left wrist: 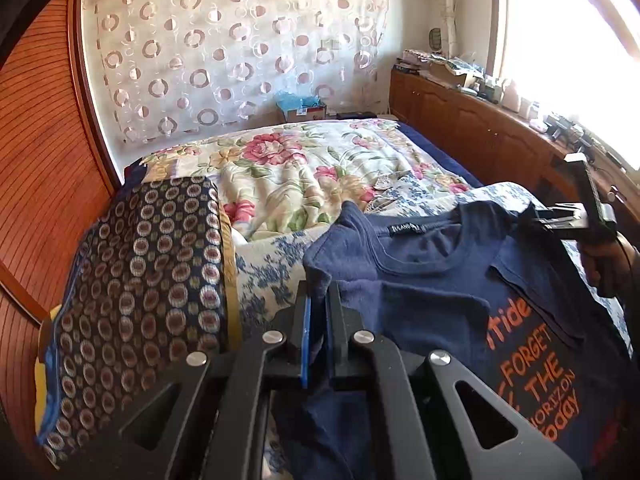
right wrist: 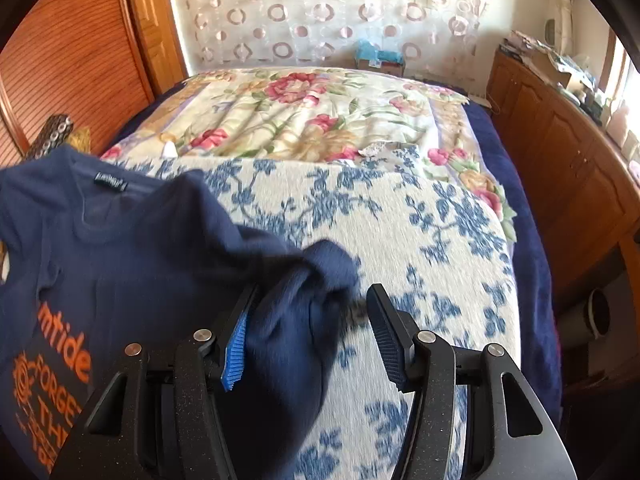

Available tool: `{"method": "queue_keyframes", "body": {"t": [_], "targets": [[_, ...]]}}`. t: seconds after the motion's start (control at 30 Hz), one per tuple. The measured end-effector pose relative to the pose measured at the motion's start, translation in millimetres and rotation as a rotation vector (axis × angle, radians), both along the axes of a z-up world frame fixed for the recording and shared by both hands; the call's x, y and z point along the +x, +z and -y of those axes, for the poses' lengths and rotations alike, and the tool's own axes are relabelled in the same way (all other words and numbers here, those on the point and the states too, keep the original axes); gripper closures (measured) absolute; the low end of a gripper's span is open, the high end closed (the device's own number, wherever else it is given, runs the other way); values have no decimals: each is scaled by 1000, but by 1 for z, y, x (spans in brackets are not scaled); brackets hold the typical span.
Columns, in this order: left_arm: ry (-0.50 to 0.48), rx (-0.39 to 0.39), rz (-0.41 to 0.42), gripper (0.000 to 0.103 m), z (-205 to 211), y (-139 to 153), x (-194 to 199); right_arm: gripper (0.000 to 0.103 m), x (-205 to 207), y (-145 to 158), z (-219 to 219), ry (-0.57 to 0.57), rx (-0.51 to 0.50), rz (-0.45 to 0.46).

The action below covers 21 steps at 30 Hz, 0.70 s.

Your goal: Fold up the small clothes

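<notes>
Where orange lettering shows — "FORGET THE" (left wrist: 536, 364)

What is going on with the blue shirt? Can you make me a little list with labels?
shirt: navy T-shirt with orange letters, lying crumpled on the bed
under it: blue-flowered white cloth
left gripper: shut, pinching the shirt's left edge
right gripper: jaws apart, a bunched bit of shirt between them, only one pad touching
beside the shirt: dark circle-patterned fabric
folding: not yet done
</notes>
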<state>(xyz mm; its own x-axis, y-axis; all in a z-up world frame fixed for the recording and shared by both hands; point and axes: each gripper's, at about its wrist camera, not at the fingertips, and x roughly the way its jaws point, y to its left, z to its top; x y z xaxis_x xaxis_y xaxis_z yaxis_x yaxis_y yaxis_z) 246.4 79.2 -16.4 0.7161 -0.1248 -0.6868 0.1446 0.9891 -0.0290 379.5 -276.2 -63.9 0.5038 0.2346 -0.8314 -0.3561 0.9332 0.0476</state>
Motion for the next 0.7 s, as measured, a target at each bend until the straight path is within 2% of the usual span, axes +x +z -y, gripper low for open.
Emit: {"method": "queue_keyframes", "body": {"t": [0.13, 0.17, 0.4, 0.7], "targets": [[2, -28, 10, 99, -1, -2, -22, 90, 0, 6, -11, 21, 18, 25], [3, -37, 15, 99, -1, -2, -29, 93, -4, 9, -15, 28, 28, 38], [5, -68, 64, 99, -2, 7, -85, 95, -70, 61, -25, 64, 91, 206], [23, -75, 139, 100, -2, 17, -168, 95, -165, 97, -6, 63, 150, 286]]}}
